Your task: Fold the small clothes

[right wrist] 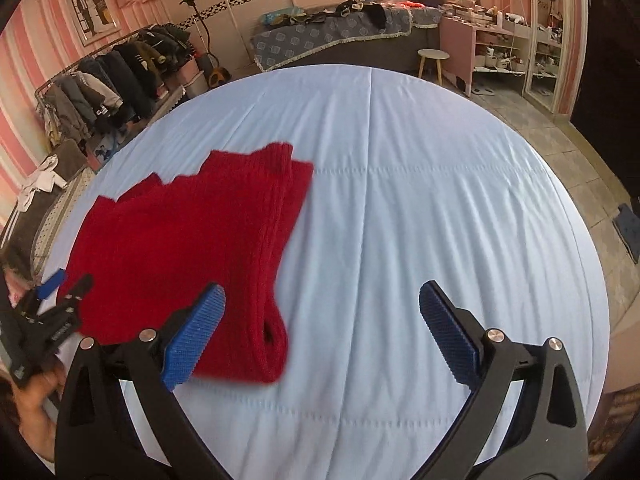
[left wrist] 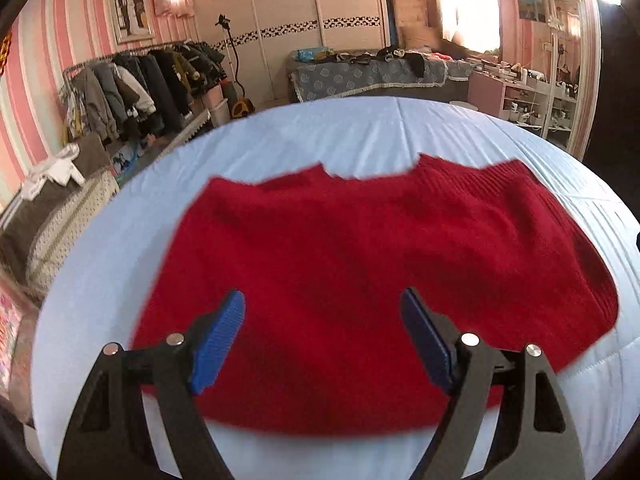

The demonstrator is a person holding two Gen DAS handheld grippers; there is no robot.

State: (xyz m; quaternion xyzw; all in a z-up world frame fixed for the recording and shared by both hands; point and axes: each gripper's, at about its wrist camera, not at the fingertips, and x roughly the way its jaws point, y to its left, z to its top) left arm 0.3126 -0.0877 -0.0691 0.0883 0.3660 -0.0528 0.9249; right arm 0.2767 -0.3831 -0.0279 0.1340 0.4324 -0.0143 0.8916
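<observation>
A red knitted garment [left wrist: 360, 280] lies folded flat on the pale blue bed cover [left wrist: 320, 140]. My left gripper [left wrist: 322, 316] hovers over its near edge, open, nothing between its blue pads. In the right wrist view the same red garment [right wrist: 180, 248] lies to the left on the bed cover [right wrist: 420, 200], its ribbed edges stacked. My right gripper [right wrist: 322, 312] is open over bare cover just right of the garment's near corner, its left pad in front of the red knit. The left gripper [right wrist: 66, 282] shows at the left edge, held by a hand [right wrist: 36, 408].
A clothes rack [left wrist: 136, 80] full of jackets stands along the striped wall at left. A second bed [left wrist: 372, 72] with scattered clothes lies beyond. Pink shelves [right wrist: 488, 52] and a small white stool [right wrist: 432, 60] stand at back right. Tiled floor [right wrist: 568, 152] borders the bed's right side.
</observation>
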